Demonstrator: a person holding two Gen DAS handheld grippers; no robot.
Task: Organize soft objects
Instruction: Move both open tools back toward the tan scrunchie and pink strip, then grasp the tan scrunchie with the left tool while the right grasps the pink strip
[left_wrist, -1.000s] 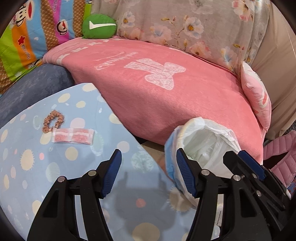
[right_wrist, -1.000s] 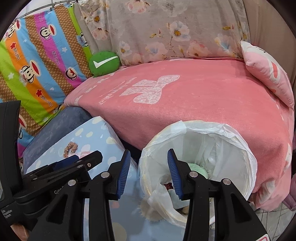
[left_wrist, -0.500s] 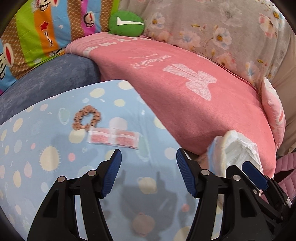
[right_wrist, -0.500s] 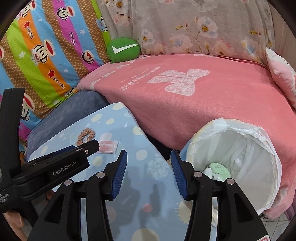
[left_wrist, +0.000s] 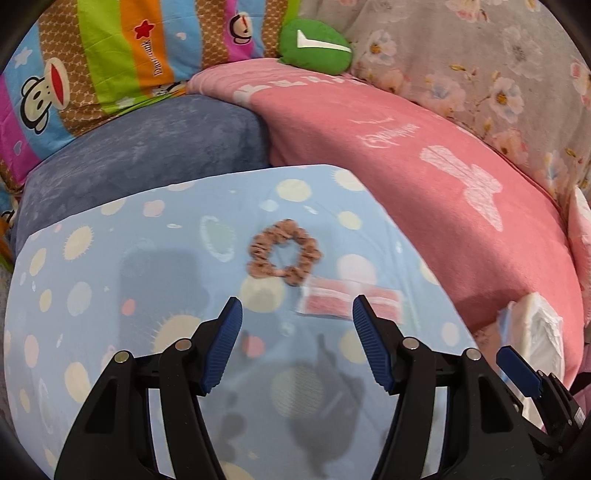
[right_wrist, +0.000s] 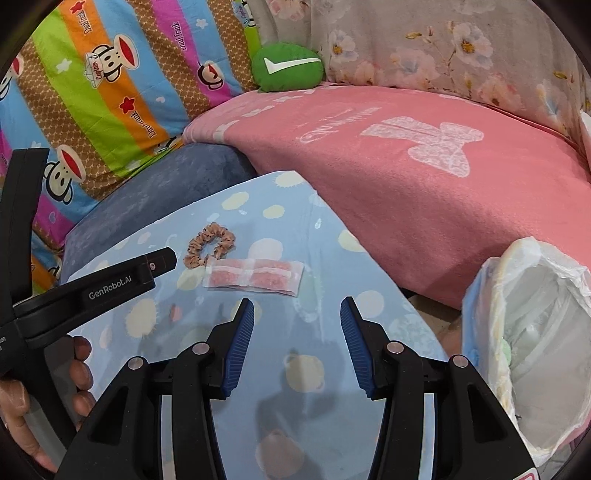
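A brown scrunchie (left_wrist: 283, 253) (right_wrist: 209, 244) lies on the light blue dotted cloth (left_wrist: 110, 295) (right_wrist: 325, 325). Just right of it lies a flat clear packet with pink pads (left_wrist: 345, 300) (right_wrist: 255, 277). My left gripper (left_wrist: 297, 332) is open and empty, hovering just short of the scrunchie and the packet. My right gripper (right_wrist: 297, 325) is also open and empty, a little nearer than the packet. The left gripper's body (right_wrist: 92, 284) and the hand holding it show at the left of the right wrist view.
A bin lined with a white bag (right_wrist: 532, 332) (left_wrist: 535, 339) stands at the right, with something pale green inside. Behind the cloth are a blue cushion (left_wrist: 147, 155), a pink blanket (left_wrist: 424, 166) (right_wrist: 424, 177), a green round plush (left_wrist: 314, 50) (right_wrist: 288, 66), a striped monkey-print quilt (right_wrist: 92, 81).
Both grippers have swung left, away from the bin and toward the scrunchie and packet, which now lie close ahead of the fingers. Both stay open and empty.
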